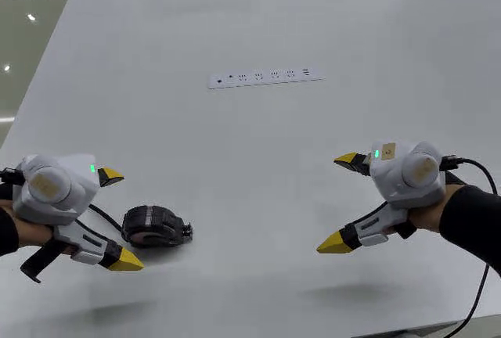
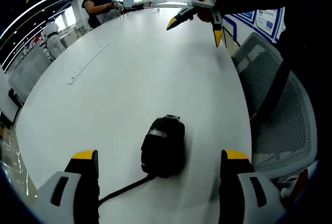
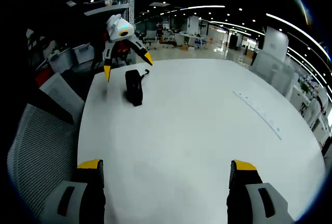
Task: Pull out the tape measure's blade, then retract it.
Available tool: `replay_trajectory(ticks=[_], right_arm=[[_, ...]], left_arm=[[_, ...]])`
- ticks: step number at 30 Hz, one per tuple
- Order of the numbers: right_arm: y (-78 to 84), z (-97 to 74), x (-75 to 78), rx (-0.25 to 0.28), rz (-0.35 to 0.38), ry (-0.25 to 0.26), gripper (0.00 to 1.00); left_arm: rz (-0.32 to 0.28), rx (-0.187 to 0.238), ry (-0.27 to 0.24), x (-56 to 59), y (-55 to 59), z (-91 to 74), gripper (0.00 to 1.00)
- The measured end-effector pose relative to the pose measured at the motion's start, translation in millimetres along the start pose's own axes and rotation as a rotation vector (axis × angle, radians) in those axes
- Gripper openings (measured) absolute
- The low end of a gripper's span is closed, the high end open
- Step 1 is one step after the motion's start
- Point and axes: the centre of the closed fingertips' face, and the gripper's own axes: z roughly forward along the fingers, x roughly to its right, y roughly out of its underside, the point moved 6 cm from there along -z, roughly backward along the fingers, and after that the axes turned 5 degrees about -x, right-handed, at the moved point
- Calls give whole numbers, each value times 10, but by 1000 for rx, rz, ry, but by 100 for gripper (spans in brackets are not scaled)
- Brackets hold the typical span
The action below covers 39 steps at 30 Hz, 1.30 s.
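The tape measure [image 1: 155, 226] lies near the front edge of the bench [image 1: 258, 9], toward its left corner. It is just ahead of the left gripper [image 1: 121, 218], centred between the spread, empty jaws and untouched. I judge its case hard, compact and fairly heavy, best held across its flat sides. The right gripper [image 1: 339, 201], jaws also spread and empty, is well apart. A power strip [image 1: 264, 77] lies farther, mid-bench.

Your left gripper [image 1: 119, 218] and right gripper [image 1: 338, 201] are pale grey, yellow-tipped, with black cables [image 1: 481, 275]; your sleeve [image 1: 473, 221] is possibly black
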Motion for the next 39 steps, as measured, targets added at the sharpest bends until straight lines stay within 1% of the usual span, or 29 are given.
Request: replay_trajectory(ticks=[2, 5, 8, 10, 11, 12, 14, 16, 17, 19, 20, 22, 24, 25, 27, 29, 30, 32, 33, 34, 35, 36, 37, 38, 39], right_arm=[[-39, 39, 18, 3, -6, -5, 99], [-127, 135, -1, 14, -15, -16, 99], [-186, 234, -40, 6, -40, -31, 99], [-250, 340, -73, 6, -57, -49, 99], [-267, 377, -85, 4, -60, -56, 99], [-290, 415, -101, 1, -61, -63, 99], [-329, 513, -157, -13, -58, -91, 99], [-375, 611, -194, -19, -76, -96, 99], [-396, 645, -211, -20, -79, -102, 99], [-454, 724, -243, -23, -81, -118, 99], [-489, 774, -254, -23, -80, -123, 99], [-543, 837, -277, -20, -74, -135, 99], [-613, 914, -290, -18, -75, -140, 99], [-657, 962, -302, -17, -80, -146, 99], [-706, 1023, -315, -9, -91, -155, 99], [-757, 1077, -334, -7, -89, -162, 99], [-794, 1096, -360, -1, -98, -172, 99], [-834, 1120, -374, 2, -110, -174, 99], [-862, 1134, -374, 7, -107, -175, 99], [-878, 1147, -375, 11, -105, -176, 99], [-897, 1173, -380, 8, -106, -177, 99], [-901, 1192, -382, -12, -114, -181, 99], [-920, 1210, -379, -19, -123, -180, 99], [-967, 1233, -374, -6, -123, -176, 99], [-995, 1241, -365, 3, -116, -176, 99]], left_arm=[[8, 0, 6, -9, -15, 26, 92], [23, -21, 21, -20, -16, 57, 89], [34, -41, 25, -30, -5, 91, 86], [37, -61, 40, -29, -10, 122, 78], [44, -57, 46, -32, -24, 142, 74], [43, -54, 53, -31, -38, 161, 72], [24, -68, 62, -23, -39, 212, 71], [30, -83, 73, -11, -29, 243, 69], [38, -88, 74, -10, -26, 248, 66], [47, -89, 103, 11, -35, 257, 62], [46, -94, 106, 13, -36, 260, 60], [55, -103, 124, 23, -34, 269, 51], [57, -109, 115, 11, -36, 289, 44], [61, -112, 104, -4, -38, 302, 43], [59, -118, 98, -17, -41, 315, 40], [54, -110, 104, -10, -59, 320, 40], [57, -112, 106, -4, -69, 324, 38], [68, -112, 106, -2, -83, 327, 37], [69, -122, 103, -11, -81, 336, 36], [68, -128, 88, -29, -79, 340, 33], [58, -137, 89, -26, -79, 352, 33], [73, -140, 90, -18, -82, 360, 33], [106, -151, 80, -23, -75, 360, 32], [124, -161, 71, -18, -73, 364, 32], [105, -160, 73, -10, -79, 366, 32]])
